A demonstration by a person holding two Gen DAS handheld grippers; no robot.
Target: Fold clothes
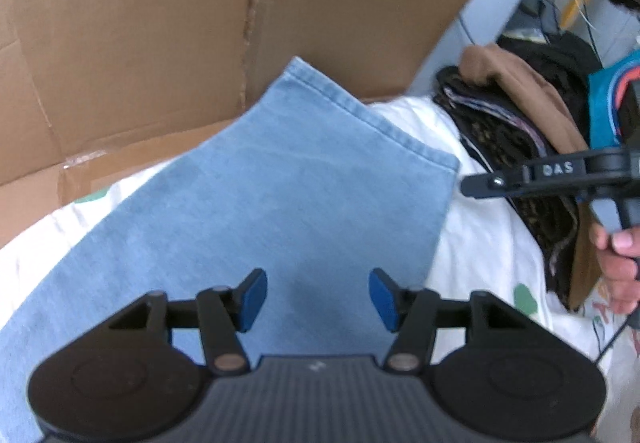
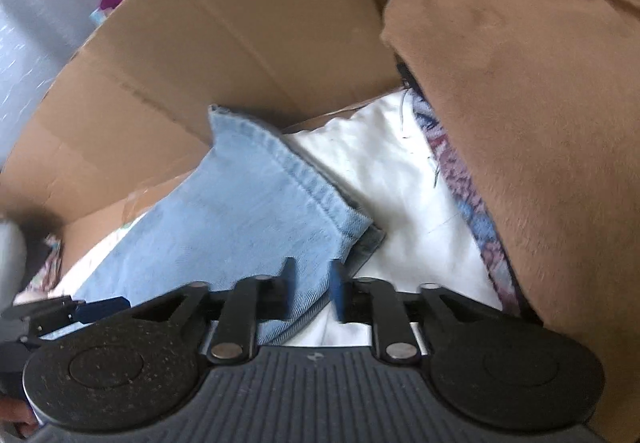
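A light blue denim garment (image 1: 280, 183) lies folded flat on a white sheet (image 1: 480, 243), its hemmed end toward a cardboard box. My left gripper (image 1: 318, 297) hovers over the near part of the denim, open, with nothing between its blue pads. In the right wrist view the denim's (image 2: 248, 211) hemmed corner lies under my right gripper (image 2: 313, 287). Its blue pads stand a narrow gap apart, with the fabric edge showing between them and not pinched. The right gripper (image 1: 470, 187) also shows side-on at the denim's right edge, and the left gripper's fingers (image 2: 100, 307) at the lower left.
An opened cardboard box (image 1: 140, 43) stands behind the denim. To the right is a pile of clothes: a brown garment (image 2: 540, 123) over dark patterned fabric (image 1: 500, 123). A person's hand (image 1: 620, 255) holds the right gripper. Cables and furniture legs lie at the far right.
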